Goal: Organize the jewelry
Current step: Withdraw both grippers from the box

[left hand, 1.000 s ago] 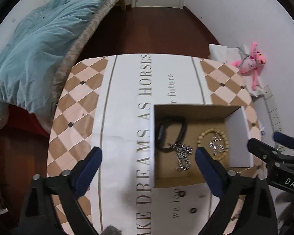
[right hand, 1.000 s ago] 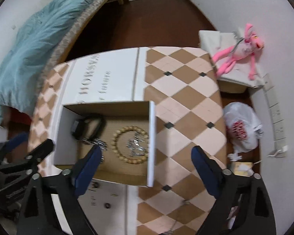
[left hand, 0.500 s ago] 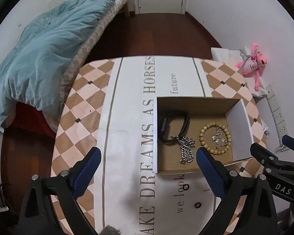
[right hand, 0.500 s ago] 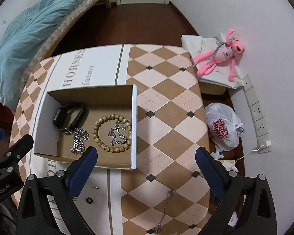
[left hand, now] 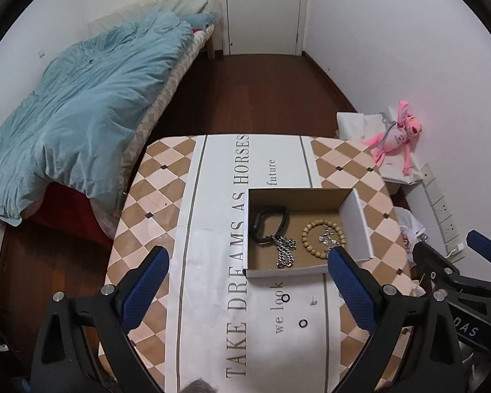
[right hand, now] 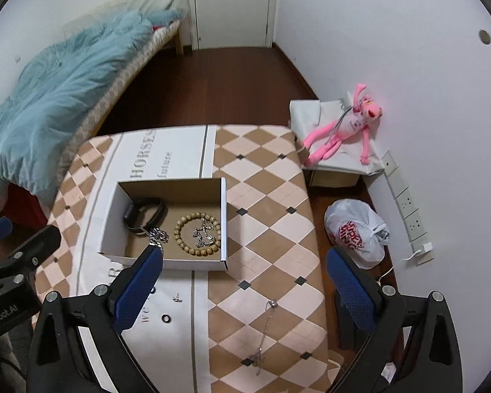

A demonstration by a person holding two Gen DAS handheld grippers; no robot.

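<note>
While both grippers are hovering above the tabletop [right hand: 265, 196] with their blue pads spread wide apart and nothing between them, the left gripper [left hand: 245, 290] and the right gripper [right hand: 245, 290] are each pointing steeply down at a shallow cardboard box [right hand: 224, 219]. The right gripper's jaws have just been opening wider. Inside the box, a black wristband [right hand: 145, 214] is lying at about 10 o'clock, a silver chain [right hand: 157, 235] is trailing from it toward 6 o'clock, and a wooden bead bracelet [right hand: 197, 235] is sitting at 3 o'clock, encircling a small silver piece [right hand: 202, 233]. On the tabletop, at 6 o'clock from the box, two small black rings [left hand: 284, 298] are lying on the printed runner, and another silver chain [right hand: 264, 337] is stretching across the checked cloth.
</note>
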